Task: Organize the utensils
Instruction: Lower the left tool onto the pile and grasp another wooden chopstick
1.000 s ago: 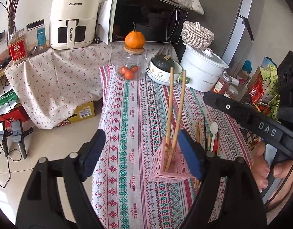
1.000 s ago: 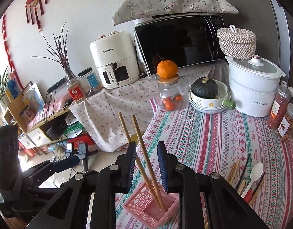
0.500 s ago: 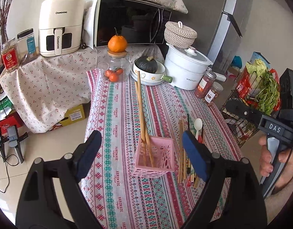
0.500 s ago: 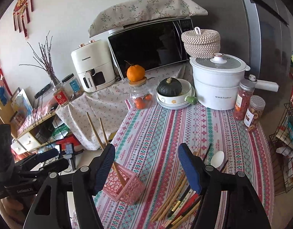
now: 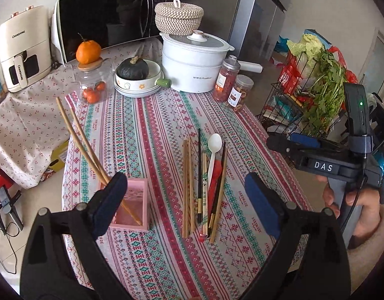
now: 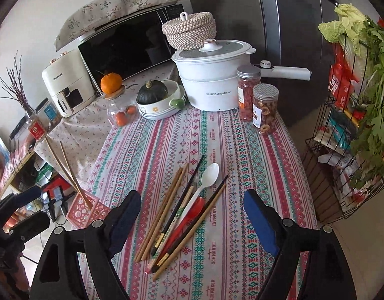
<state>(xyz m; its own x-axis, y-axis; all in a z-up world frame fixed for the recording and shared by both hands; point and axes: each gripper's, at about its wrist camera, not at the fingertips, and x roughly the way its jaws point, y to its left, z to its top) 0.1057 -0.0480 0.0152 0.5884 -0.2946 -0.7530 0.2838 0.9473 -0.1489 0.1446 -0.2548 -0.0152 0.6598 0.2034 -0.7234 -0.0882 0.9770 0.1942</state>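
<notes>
Already two long wooden chopsticks [image 5: 84,147] lean in the pink plastic basket [image 5: 132,203]; both the left gripper [image 5: 184,206] and right gripper [image 6: 192,222] hang wide open and empty, so the next move probably calls for closing on the loose utensil pile [image 6: 184,207] on the tablecloth.

A: Where do your cameras sit?
B: Both look down over the desk [image 5: 154,125] toward the microwave [image 5: 109,17]; yours on the left hangs above the basket [image 5: 132,205].
A: Shared?
B: The chopsticks [image 6: 167,210], the pot [image 6: 212,80].
</notes>
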